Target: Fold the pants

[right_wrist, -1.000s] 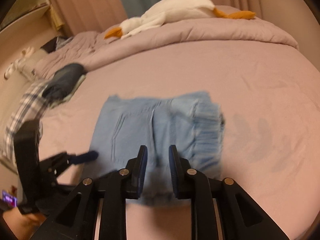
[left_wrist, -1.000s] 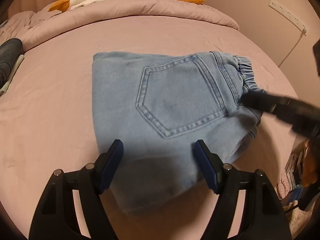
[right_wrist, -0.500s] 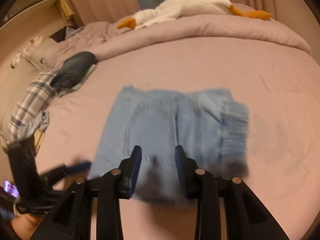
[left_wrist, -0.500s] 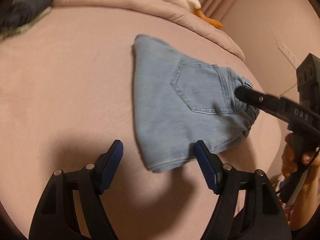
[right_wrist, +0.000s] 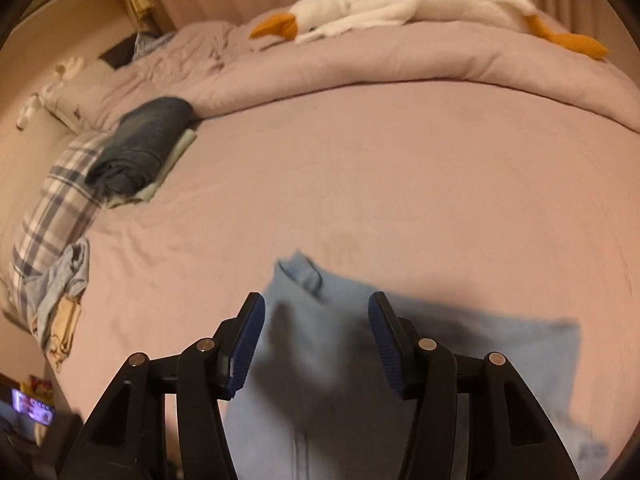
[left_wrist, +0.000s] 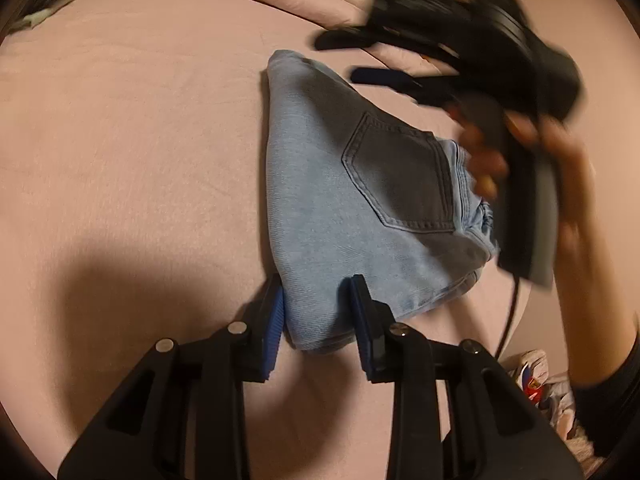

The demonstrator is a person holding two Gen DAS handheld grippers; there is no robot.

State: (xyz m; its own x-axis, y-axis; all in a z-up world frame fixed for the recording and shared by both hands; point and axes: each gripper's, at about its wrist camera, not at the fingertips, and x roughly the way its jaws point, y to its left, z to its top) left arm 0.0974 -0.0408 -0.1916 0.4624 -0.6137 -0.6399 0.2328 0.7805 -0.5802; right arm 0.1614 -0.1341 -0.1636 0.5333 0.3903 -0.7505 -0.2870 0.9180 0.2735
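The folded light-blue pants (left_wrist: 320,200) lie back pocket up on the pink bed sheet (left_wrist: 120,140). My left gripper (left_wrist: 318,312) has its jaws closing on the near corner of the fold, and the blue pads touch the denim on both sides. A hand holds my right gripper (left_wrist: 338,60) in the air over the far right of the pants, blurred by motion. In the right wrist view the right gripper (right_wrist: 316,340) has its jaws opening, with the pants (right_wrist: 460,360) lying below them and nothing held.
A white plush goose (right_wrist: 400,8) rests on the rolled quilt (right_wrist: 400,76) at the back. Dark rolled jeans (right_wrist: 140,148) and a plaid cloth (right_wrist: 52,216) lie at the left bed edge. Clutter (left_wrist: 536,380) sits on the floor beyond the right bed edge.
The left jaws narrowed from wide apart onto the near corner of the pants. The right gripper left the waistband, rose and swung across the pants, its jaws widening.
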